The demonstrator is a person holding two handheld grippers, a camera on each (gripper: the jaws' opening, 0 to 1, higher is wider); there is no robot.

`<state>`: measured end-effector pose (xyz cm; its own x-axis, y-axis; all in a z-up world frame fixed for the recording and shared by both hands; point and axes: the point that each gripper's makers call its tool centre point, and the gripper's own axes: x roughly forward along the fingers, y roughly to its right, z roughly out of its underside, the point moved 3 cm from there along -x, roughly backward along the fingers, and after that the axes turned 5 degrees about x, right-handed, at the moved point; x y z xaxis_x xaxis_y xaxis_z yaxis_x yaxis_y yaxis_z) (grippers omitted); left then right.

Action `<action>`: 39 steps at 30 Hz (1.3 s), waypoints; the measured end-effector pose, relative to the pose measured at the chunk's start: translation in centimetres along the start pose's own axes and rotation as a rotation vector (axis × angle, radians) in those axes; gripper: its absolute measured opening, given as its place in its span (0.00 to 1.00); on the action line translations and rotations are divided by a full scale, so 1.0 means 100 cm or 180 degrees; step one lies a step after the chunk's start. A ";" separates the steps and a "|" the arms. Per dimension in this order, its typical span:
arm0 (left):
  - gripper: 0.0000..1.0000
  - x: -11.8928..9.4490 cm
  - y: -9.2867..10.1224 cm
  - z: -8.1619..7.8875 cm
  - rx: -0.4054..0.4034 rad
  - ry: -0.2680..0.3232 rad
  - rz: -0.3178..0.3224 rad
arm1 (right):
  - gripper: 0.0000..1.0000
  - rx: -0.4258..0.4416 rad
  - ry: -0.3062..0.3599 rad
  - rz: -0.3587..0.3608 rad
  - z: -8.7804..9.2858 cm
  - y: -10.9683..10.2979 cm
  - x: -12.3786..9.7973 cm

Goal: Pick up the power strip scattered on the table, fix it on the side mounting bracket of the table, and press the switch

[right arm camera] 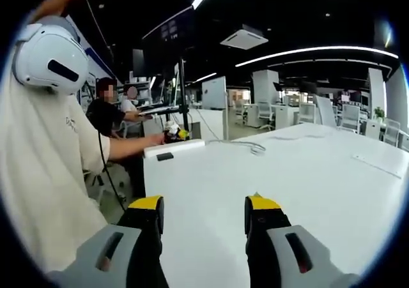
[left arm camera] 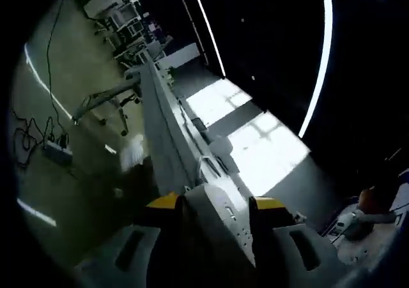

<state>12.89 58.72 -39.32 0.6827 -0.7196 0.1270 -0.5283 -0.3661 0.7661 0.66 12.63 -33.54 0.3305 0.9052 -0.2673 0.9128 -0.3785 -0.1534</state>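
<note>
In the left gripper view my left gripper (left arm camera: 216,203) is shut on the white power strip (left arm camera: 220,221), which sits between the yellow-tipped jaws. The strip lies against the long grey side rail of the table (left arm camera: 160,122), which runs away from the camera. In the right gripper view my right gripper (right arm camera: 204,206) is open over the white table (right arm camera: 281,173), with nothing between its jaws. At the table's far left corner the person's arm (right arm camera: 128,146) reaches to a white bar (right arm camera: 176,147), which seems to be the same strip. A cable (right arm camera: 254,149) trails from there across the tabletop.
A person in a beige shirt (right arm camera: 45,173) with a white headset (right arm camera: 48,55) is close on the left. Other people sit at a desk (right arm camera: 153,109) behind. Another power strip with cables (left arm camera: 57,151) lies on the floor. Desks and chairs stand at the back right.
</note>
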 end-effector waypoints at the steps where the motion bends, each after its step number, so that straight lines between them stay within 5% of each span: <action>1: 0.43 0.001 0.006 -0.004 -0.0027 0.0085 0.0028 | 0.47 0.0002 0.0009 -0.0007 0.000 0.000 0.000; 11: 0.44 0.009 0.040 -0.010 0.0254 0.0277 -0.0096 | 0.47 0.0002 0.0081 -0.0030 -0.002 0.004 -0.005; 26: 0.45 0.031 0.104 0.011 0.0762 0.0166 -0.0254 | 0.50 -0.0031 0.0285 0.0144 -0.022 0.020 -0.022; 34: 0.47 0.044 0.151 0.009 0.1018 0.0366 -0.0173 | 0.52 -0.0104 0.0404 0.0252 -0.039 0.026 -0.035; 39: 0.46 0.052 0.173 0.005 0.1255 0.0487 -0.0290 | 0.52 -0.0143 0.0498 0.0334 -0.050 0.030 -0.043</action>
<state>6.99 48.33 -25.73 0.7869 -0.5889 0.1845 -0.5944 -0.6429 0.4831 3.16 8.61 -28.07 0.4546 0.8815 -0.1278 0.8800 -0.4667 -0.0889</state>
